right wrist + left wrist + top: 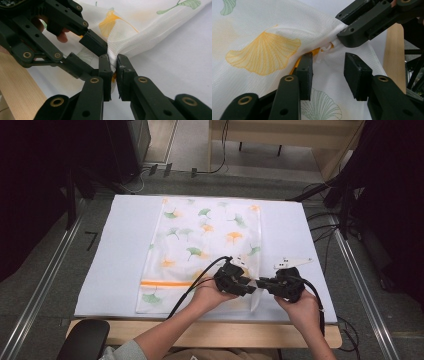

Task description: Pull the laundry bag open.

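Observation:
A white mesh bag (200, 237) printed with green and orange ginkgo leaves lies flat on the white mat (115, 250). An orange zipper (165, 283) runs along its near end. At the bag's near right corner my right gripper (113, 68) is shut on a pinch of mesh and lifts it slightly. My left gripper (328, 75) stands open just in front of that pinch, its jaws on either side of the small white zipper pull (325, 48) without touching it. In the high view the left gripper (246, 285) and right gripper (264, 283) almost meet tip to tip.
The mat covers a wooden table whose front edge (225, 332) shows near the person. Metal rails (45, 285) run along both sides. Cables (325, 227) and dark stands crowd the right; a black rounded object (85, 340) sits at the lower left.

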`<action>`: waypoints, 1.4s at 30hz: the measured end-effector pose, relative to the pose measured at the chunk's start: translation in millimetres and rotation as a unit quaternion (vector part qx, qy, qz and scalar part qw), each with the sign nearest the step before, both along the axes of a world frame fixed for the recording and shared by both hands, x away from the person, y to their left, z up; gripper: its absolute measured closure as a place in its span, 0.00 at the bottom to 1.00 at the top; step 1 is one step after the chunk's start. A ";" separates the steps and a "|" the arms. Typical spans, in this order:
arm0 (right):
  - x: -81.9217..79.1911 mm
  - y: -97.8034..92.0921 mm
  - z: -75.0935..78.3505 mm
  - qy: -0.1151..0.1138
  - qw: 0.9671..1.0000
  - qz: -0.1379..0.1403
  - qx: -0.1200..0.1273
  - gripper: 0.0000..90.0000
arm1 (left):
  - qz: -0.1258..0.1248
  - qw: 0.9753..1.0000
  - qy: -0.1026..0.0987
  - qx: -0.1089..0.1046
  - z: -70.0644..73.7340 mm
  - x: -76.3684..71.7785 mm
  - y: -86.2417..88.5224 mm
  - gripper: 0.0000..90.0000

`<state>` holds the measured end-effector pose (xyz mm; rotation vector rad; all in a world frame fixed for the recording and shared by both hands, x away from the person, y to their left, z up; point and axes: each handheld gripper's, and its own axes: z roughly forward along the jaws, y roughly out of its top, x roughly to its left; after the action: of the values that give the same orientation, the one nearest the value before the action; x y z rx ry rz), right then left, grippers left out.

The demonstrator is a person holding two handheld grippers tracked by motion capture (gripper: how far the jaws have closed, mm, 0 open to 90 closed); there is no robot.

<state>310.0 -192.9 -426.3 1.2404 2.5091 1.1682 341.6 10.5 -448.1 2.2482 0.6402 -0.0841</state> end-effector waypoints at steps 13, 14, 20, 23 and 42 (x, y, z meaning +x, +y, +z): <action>-0.7 2.3 1.3 -0.003 1.000 0.013 0.008 0.95 | -0.003 1.000 0.023 -0.008 0.5 1.5 0.8 0.79; -0.6 2.7 1.1 -0.003 1.000 0.012 0.006 0.95 | -0.001 1.000 0.024 -0.009 0.4 0.7 0.4 0.80; -0.3 1.2 1.9 -0.002 1.000 0.007 0.012 0.95 | -0.001 0.999 0.039 -0.021 -1.0 2.0 0.1 0.86; -1.2 2.7 2.4 -0.004 1.000 0.010 0.011 0.95 | 0.005 0.998 0.047 -0.031 -2.0 3.6 0.0 0.86; -1.4 2.4 2.7 -0.002 1.000 0.014 0.014 0.95 | 0.005 0.999 0.036 -0.016 -0.7 5.4 3.3 1.00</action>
<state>308.6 -190.5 -423.6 1.2118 2.5235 1.2137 347.0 13.8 -448.8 2.2192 0.6831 -0.1705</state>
